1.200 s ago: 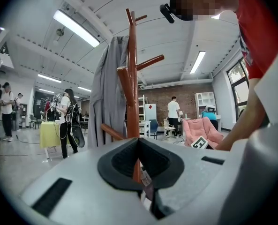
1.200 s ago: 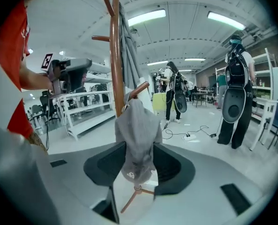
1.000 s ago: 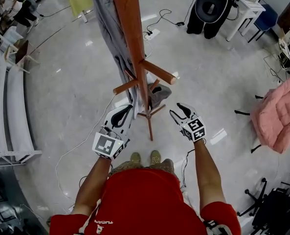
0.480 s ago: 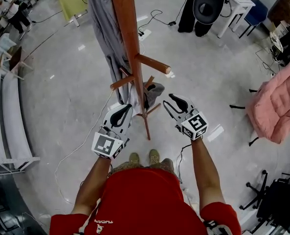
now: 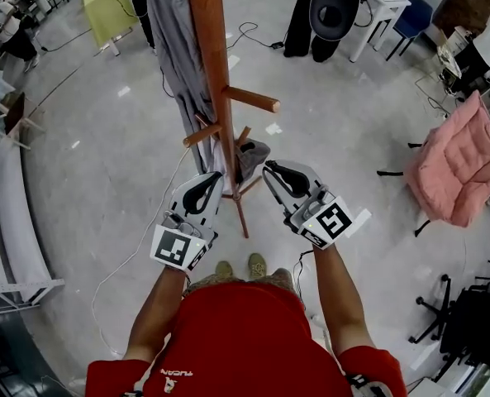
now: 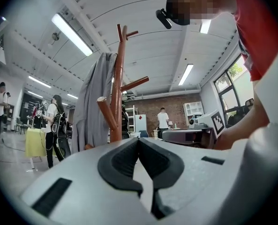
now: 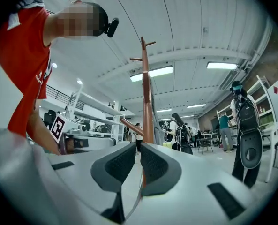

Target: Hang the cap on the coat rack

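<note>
Head view shows the left gripper (image 5: 216,180) low beside the pole, its jaws clenched tip to tip on nothing. Right of it the red-brown wooden coat rack (image 5: 220,73) rises from the glossy grey floor (image 5: 104,164), a long grey garment (image 5: 174,48) draped on its left side. The crumpled grey cap (image 5: 253,154) sits against the pole under the pegs; hung or lying, I cannot tell. The right gripper (image 5: 269,172) is just beside the cap, jaws closing, narrow gap empty. A pink padded chair (image 5: 459,160) stands well apart near the right edge.
</note>
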